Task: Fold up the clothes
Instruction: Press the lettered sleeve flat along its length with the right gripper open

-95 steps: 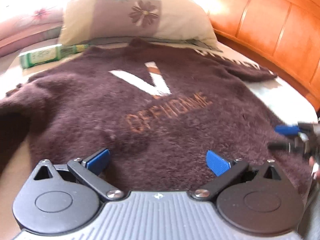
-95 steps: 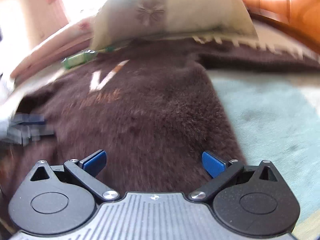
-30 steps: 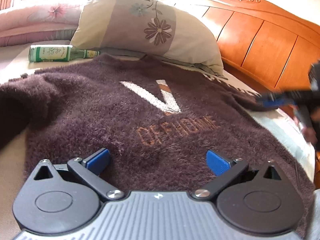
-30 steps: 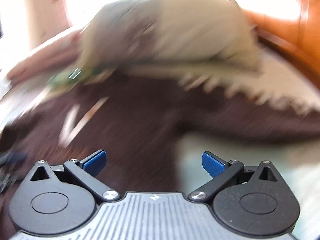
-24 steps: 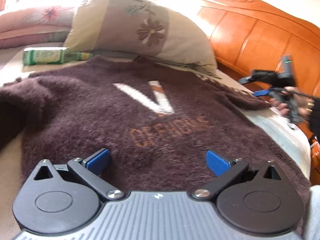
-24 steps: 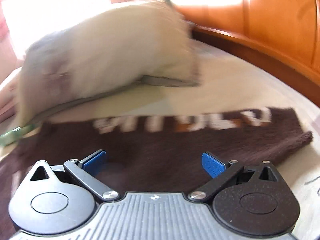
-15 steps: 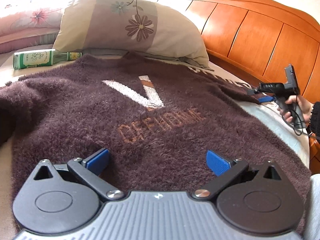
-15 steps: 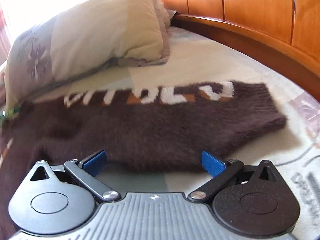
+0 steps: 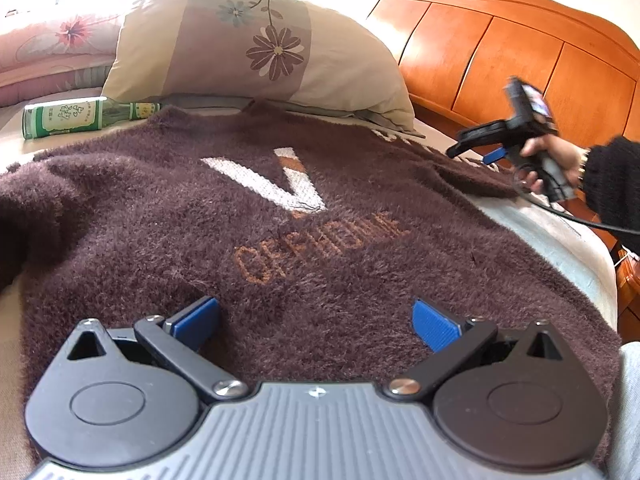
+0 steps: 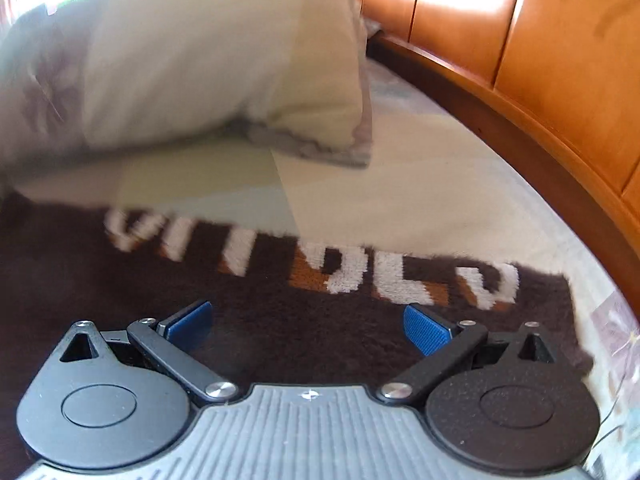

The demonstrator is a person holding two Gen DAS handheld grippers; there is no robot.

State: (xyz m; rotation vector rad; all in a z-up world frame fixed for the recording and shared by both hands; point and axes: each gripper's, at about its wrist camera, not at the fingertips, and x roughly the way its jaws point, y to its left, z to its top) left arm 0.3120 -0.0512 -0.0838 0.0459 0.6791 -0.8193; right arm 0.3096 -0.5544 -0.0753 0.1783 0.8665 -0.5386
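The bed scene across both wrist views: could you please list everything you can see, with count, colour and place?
Sweater: one, dark brown and fuzzy, white V and orange lettering, spread flat on the bed.
Sleeve: one, brown with white and orange letters, stretched toward the headboard side.
Pillow: one, cream with mauve flowers, beyond the sweater's neckline.
Pink bedding: floral, far left behind the bottle.
Bottle: one, green glass, lying on its side at the sweater's far left corner.
Headboard: one, orange wood.
Bed sheet: pale, under everything.
Left gripper: blue pads, open, over the sweater's hem.
Right gripper: blue pads, open, over the sleeve.
Hand: dark sleeve, holding the right gripper.
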